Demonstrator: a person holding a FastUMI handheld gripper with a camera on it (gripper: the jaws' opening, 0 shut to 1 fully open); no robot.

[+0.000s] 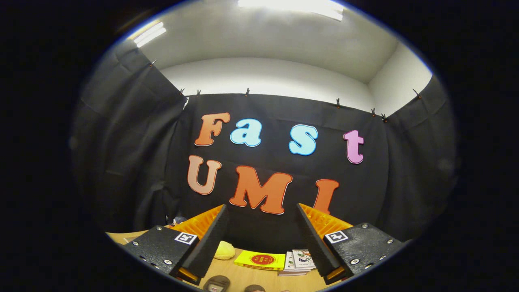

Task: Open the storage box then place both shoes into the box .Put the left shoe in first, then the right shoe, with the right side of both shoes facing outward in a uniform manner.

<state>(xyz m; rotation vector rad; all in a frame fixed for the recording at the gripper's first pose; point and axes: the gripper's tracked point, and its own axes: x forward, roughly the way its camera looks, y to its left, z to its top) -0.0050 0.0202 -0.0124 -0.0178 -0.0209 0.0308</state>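
Observation:
My gripper [262, 208] is open, with a wide gap between its fingers and nothing held. It is tilted upward, facing the black cloth wall of the booth, high above the wooden table [243, 275]. Low between the fingers, at the table's near part, two dark rounded shapes [217, 283] [254, 288] peek in. So little of them shows that I cannot tell what they are.
On the table beyond the fingers lie a soft yellow lump [224, 250], a flat yellow box with a red round mark [260, 260] and a small stack of booklets [299, 261]. The black cloth wall stands close behind them.

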